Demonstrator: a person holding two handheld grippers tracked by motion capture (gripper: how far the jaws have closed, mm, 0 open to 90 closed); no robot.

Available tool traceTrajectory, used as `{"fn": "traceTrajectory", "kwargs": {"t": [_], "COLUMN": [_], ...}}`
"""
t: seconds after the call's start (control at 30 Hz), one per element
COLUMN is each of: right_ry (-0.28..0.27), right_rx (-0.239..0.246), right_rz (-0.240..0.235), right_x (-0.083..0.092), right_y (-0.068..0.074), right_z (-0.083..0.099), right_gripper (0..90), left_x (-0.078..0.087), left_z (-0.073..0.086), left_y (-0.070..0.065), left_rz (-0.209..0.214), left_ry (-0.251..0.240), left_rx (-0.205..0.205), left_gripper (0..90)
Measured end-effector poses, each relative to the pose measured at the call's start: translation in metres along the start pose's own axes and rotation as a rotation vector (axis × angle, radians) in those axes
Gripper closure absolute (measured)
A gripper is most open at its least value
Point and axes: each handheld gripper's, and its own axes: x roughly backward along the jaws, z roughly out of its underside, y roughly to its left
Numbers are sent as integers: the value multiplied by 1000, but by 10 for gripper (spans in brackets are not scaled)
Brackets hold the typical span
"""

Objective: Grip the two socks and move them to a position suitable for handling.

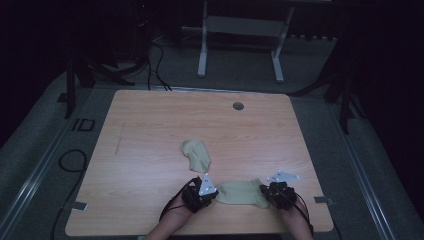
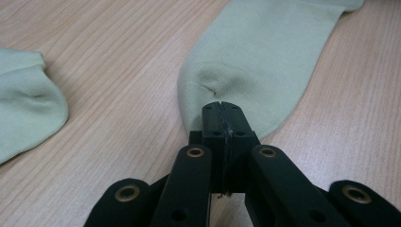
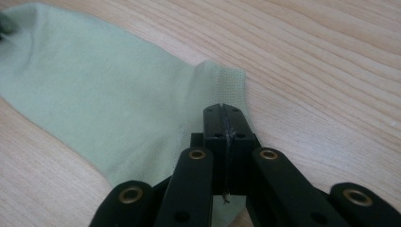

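A pale green sock [image 1: 240, 193] lies stretched flat near the table's front edge, between my two grippers. My left gripper [image 1: 215, 194] is shut on its rounded toe end; in the left gripper view the closed tips [image 2: 221, 106] pinch the fabric, and the sock [image 2: 265, 52] puckers just ahead of them. My right gripper [image 1: 264, 192] is shut on the cuff end; in the right gripper view its closed tips [image 3: 222, 109] sit on the ribbed cuff of the sock [image 3: 94, 90]. A second matching sock [image 1: 196, 154] lies loose toward the table's middle, also seen as a sock [image 2: 23, 104] at left.
The wooden table [image 1: 150, 125] has a round cable hole [image 1: 238, 106] near its far edge. Beyond it stands a white desk frame [image 1: 240, 30] in the dark. A black cable [image 1: 72, 161] loops on the floor at the left.
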Motion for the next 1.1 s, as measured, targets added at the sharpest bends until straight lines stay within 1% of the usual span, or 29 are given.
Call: {"fn": "traceTrajectory", "kwargs": {"t": [0.1, 0.2, 0.3, 0.33, 0.4, 0.43, 0.47, 0.5, 0.53, 0.57, 0.6, 0.63, 0.67, 0.7, 0.73, 0.77, 0.8, 0.93, 0.97, 1.0, 1.03, 1.1], "right_ry": [-4, -4, 3, 7, -7, -19, -34, -44, -54, -62, -66, -69, -73, -73, -85, -84, -85, -86, -89, -89, -90, -92], "right_rx": [-10, -28, -23, -25, -41, -45, -46, -47, -49, -52, -53, -51, -53, -53, -61, -55, -39, -9, -3, -3, 10, 24], "right_rz": [10, -1, -4, -10, -22, -21, -16, -19, -26, -31, -36, -33, -32, -32, -53, -58, -52, -59, -64, -64, -75, -81], "right_x": [0, 1, 1, 2, 4, 6, 9, 11, 13, 15, 16, 17, 18, 18, 20, 21, 21, 17, 15, 15, 11, 7], "right_y": [-3, -6, -6, -7, -7, -7, -7, -7, -8, -8, -9, -9, -9, -9, -9, -8, -6, 0, 3, 3, 8, 13], "right_z": [1, 1, 1, 0, -1, -2, -4, -6, -9, -12, -16, -20, -23, -23, -33, -38, -42, -62, -69, -69, -80, -92], "right_gripper": [898, 898, 896, 891, 862, 840, 828, 812, 789, 750, 707, 692, 692, 692, 656, 653, 648, 631, 625, 625, 618, 613], "left_x": [-1, -2, -2, -2, -2, 1, 1, 7, 7, 11, 19, 21, 25, 25, 27, 30, 33, 38, 43, 43, 45, 51], "left_z": [-2, -2, -2, -2, -2, -4, -4, -6, -6, -7, -8, -8, -7, -7, -6, -4, 0, 6, 10, 10, 12, 18], "left_y": [-2, -2, -2, -2, -2, -3, -3, -2, -2, -1, 1, 1, 1, 1, 2, 2, 3, 4, 5, 5, 5, 8], "left_rz": [-2, 1, 5, 5, 5, 5, 5, 5, 5, 2, -6, -4, -4, -4, -6, -4, 1, -5, -18, -18, -20, -34], "left_ry": [4, 0, -9, -14, -14, -30, -30, -44, -44, -54, -79, -86, -89, -89, -89, -92, -90, -82, -75, -75, -74, -70], "left_rx": [-3, 1, 6, 13, 17, 28, 28, 55, 55, 67, 87, 92, 89, 89, 85, 87, 95, 98, 93, 93, 93, 100], "left_gripper": [890, 890, 888, 870, 790, 767, 736, 687, 648, 615, 593, 592, 592, 591, 581, 577, 577, 578, 579, 579, 580, 580]}}
